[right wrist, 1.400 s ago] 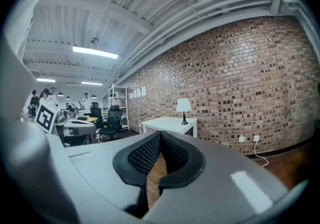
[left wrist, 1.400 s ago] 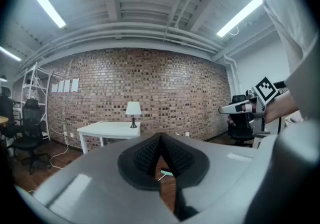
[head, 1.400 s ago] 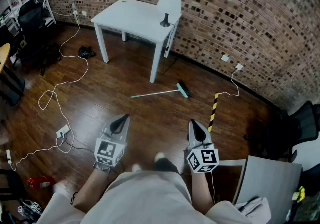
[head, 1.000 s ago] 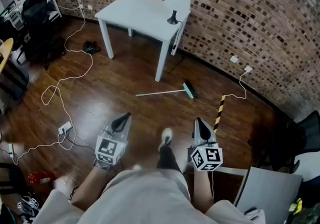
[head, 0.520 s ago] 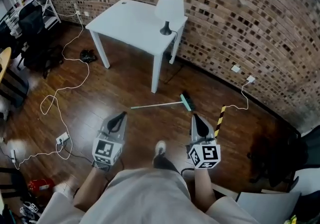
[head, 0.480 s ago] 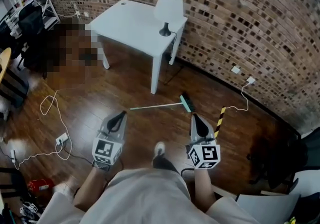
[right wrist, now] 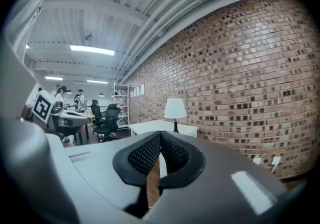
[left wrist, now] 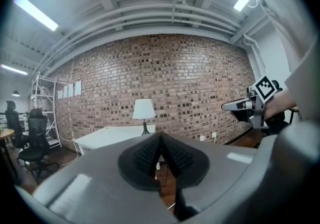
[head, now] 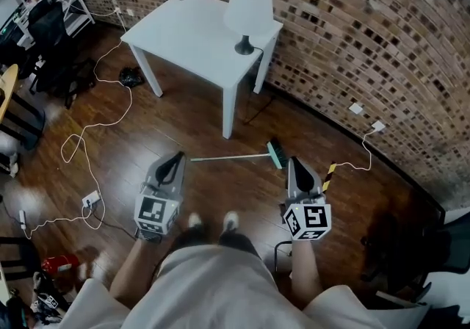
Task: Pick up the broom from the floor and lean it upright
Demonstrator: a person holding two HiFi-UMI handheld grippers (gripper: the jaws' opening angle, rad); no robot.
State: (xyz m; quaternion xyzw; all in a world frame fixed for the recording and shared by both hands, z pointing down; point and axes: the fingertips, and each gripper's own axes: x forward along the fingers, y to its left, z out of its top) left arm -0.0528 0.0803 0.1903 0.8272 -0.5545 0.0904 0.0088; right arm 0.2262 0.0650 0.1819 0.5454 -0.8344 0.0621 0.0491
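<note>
The broom (head: 233, 156) lies flat on the dark wooden floor in the head view, its pale handle pointing left and its green head (head: 276, 153) at the right. My left gripper (head: 174, 166) hovers just short of the handle's left end, jaws shut and empty. Beside the green head hangs my right gripper (head: 295, 167), also shut with nothing in it. In the left gripper view the left gripper (left wrist: 161, 137) has its pads together, and in the right gripper view so does the right gripper (right wrist: 160, 136). Neither of these two views shows the broom.
A white table (head: 192, 30) with a white lamp (head: 247, 9) stands beyond the broom against the curved brick wall (head: 367, 34). White cables (head: 88, 129) trail over the floor at left. A yellow-black striped strip (head: 327, 175) lies right of the broom. Office chairs (head: 48, 34) stand far left.
I have walked toward the broom; it now lies just ahead of both gripper tips instead of well beyond them. Both grippers stayed shut.
</note>
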